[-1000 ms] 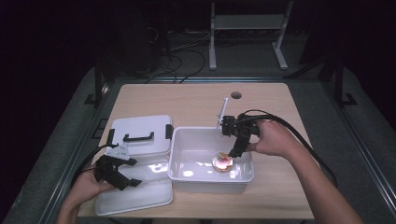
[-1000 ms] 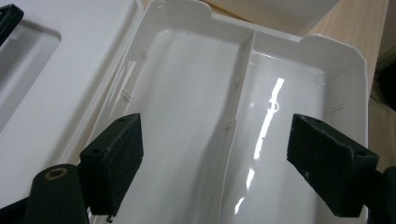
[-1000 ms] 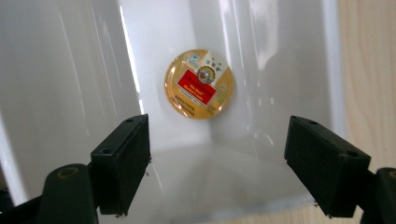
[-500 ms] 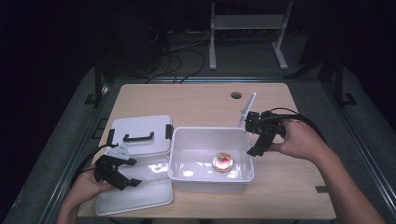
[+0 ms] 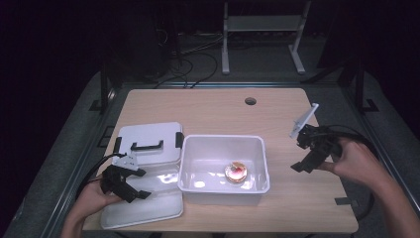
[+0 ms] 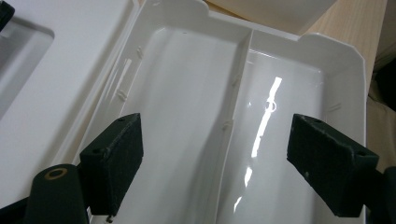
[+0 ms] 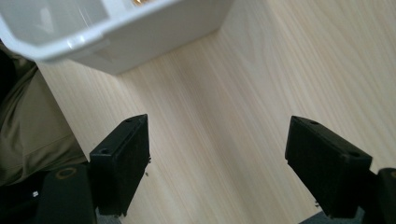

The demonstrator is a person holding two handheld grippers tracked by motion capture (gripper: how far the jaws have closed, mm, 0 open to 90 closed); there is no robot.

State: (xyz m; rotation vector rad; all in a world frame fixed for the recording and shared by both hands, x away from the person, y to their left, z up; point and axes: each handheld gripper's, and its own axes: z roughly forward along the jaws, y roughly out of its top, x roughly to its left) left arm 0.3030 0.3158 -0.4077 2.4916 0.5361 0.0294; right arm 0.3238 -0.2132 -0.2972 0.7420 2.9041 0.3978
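Pulled clear of the white bin (image 5: 224, 166) to bare desk (image 5: 208, 109), right gripper (image 5: 308, 157), jaws spread, empty; small pink item (image 5: 236, 171) left inside. Left gripper (image 5: 120, 179), jaws spread, above divided tray (image 6: 299, 56).

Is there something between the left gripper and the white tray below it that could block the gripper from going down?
Nothing visible does. The left gripper hangs with open, empty jaws over the divided tray, and the tray's two compartments lie bare beneath it. The lid lies beside the tray, not over it.
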